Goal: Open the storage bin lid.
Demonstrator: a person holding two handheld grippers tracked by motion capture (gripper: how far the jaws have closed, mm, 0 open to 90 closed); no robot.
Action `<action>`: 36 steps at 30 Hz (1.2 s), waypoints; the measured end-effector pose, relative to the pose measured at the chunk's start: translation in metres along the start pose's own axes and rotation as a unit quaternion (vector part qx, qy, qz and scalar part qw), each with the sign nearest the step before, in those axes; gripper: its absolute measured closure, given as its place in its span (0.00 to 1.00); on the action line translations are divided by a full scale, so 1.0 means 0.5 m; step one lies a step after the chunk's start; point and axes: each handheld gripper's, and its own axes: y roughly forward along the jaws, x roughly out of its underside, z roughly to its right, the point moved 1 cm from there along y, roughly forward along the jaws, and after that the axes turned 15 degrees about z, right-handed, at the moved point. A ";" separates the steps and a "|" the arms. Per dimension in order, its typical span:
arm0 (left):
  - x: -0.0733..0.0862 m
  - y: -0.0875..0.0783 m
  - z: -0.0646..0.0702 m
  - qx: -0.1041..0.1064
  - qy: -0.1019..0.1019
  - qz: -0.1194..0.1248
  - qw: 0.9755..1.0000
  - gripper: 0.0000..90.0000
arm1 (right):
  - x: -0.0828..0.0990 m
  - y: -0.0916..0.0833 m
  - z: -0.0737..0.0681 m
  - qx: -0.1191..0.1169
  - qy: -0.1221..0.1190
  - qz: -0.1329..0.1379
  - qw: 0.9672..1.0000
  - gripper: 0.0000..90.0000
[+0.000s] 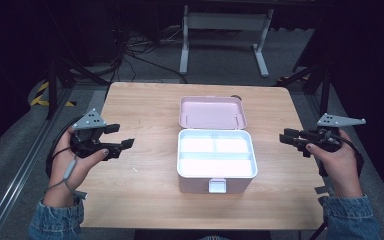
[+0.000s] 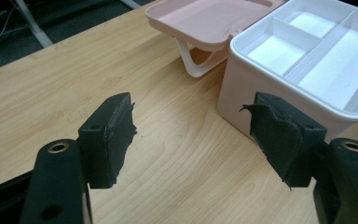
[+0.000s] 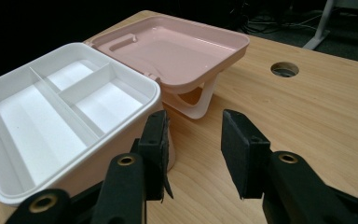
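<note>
A pink box stands open at the middle of the wooden table, with a white three-part tray inside that holds nothing. Its pink lid lies folded back behind it. My left gripper hovers to the left of the box, jaws open and bare. In the left gripper view the gripper faces the box's pink wall and the lid. My right gripper is to the right of the box, open with nothing between its jaws. In the right gripper view the gripper points at the tray's corner and the lid.
A white latch hangs on the box's front. A round cable hole sits in the table behind the lid. Bare wood lies on both sides of the box. A white desk frame and cables stand on the floor beyond.
</note>
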 end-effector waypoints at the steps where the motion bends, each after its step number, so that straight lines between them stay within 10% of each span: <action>1: 0.009 -0.001 0.000 -0.003 -0.002 -0.004 1.000 0.34 | 0.001 -0.001 0.002 0.001 0.002 -0.002 1.000 0.68; 17: 0.076 -0.008 -0.033 -0.061 -0.026 -0.069 0.995 0.33 | 0.022 -0.003 0.021 0.028 0.001 -0.049 0.998 0.61; 36: 0.130 0.028 -0.064 -0.100 -0.029 -0.174 0.979 0.32 | 0.060 -0.007 0.050 0.072 -0.004 -0.109 0.991 0.56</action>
